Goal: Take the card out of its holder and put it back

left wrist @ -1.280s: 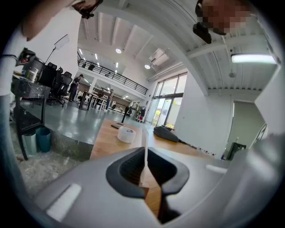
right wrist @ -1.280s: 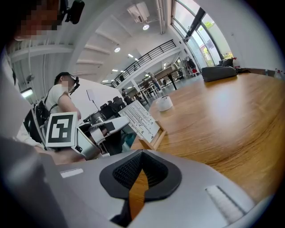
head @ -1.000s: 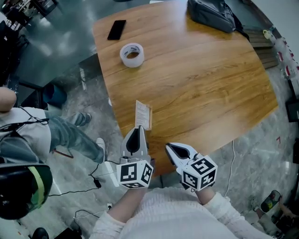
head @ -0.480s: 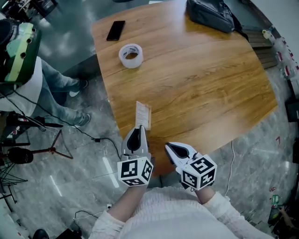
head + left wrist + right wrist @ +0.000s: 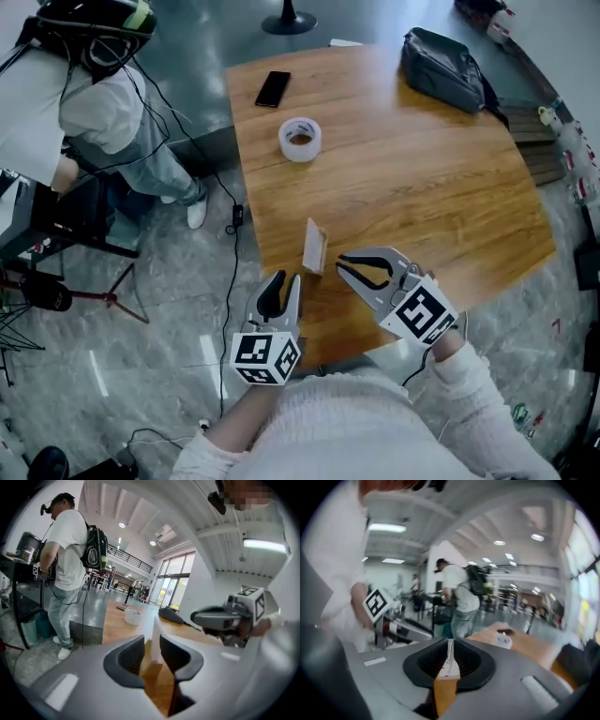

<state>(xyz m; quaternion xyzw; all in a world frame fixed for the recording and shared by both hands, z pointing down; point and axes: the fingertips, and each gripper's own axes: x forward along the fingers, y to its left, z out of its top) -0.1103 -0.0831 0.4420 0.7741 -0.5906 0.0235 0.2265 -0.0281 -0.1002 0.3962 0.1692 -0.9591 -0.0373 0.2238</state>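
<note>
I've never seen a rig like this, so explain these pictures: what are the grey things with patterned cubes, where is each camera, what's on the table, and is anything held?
A person holds a grey two-jaw tool in each hand: the left gripper and the right gripper. One picture looks down from a head camera; the other two look along each gripper's jaws. On the brown wooden table are a black phone, a white tape roll, a dark fabric bag and a pale card holder standing upright. The left jaws stand apart, the right are closed; neither seems to hold anything.
</note>
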